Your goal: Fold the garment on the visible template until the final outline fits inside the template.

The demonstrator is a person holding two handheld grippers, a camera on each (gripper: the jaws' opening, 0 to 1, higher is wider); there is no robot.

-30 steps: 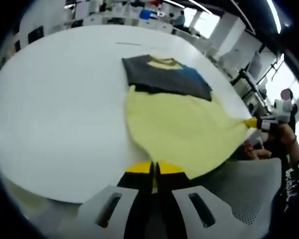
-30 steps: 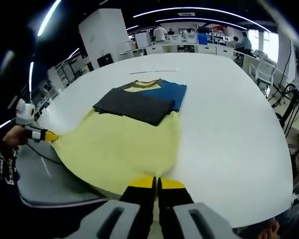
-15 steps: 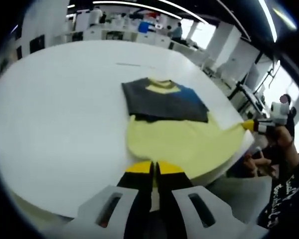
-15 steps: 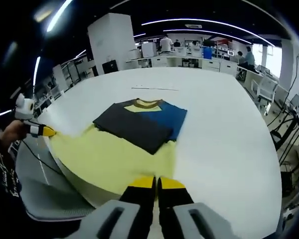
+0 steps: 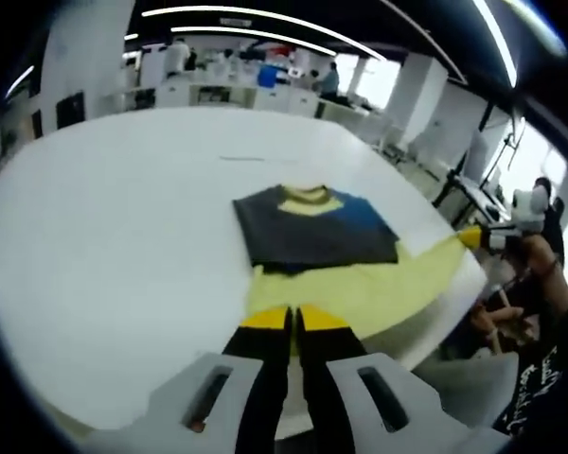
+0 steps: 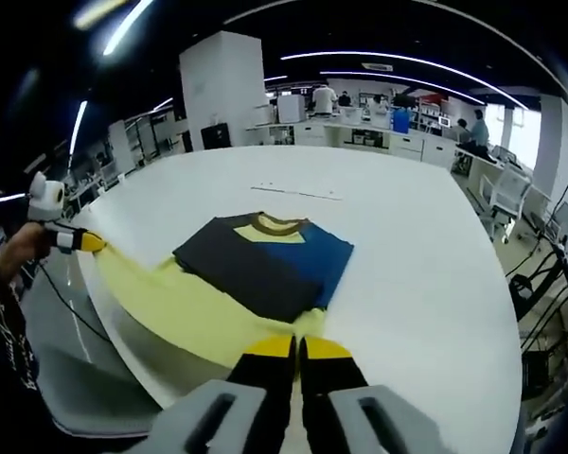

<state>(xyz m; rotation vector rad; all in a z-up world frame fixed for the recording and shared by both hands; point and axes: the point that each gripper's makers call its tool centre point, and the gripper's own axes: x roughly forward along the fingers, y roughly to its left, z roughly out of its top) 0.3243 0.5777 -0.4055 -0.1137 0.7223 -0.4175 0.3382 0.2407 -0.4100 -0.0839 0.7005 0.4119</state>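
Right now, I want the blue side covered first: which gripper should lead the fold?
Right, probably. The right gripper is shut on the yellow hem just below the blue panel; the left gripper holds the far corner, beside the dark half.

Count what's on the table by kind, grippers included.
Shirts: 1, the yellow, dark grey and blue shirt
Tables: 1, the white table
Grippers: 2, left gripper and right gripper
Total: 4

right gripper [image 6: 296, 342] jaws closed on yellow garment [image 6: 194, 312] hem, white table [image 6: 407, 246]
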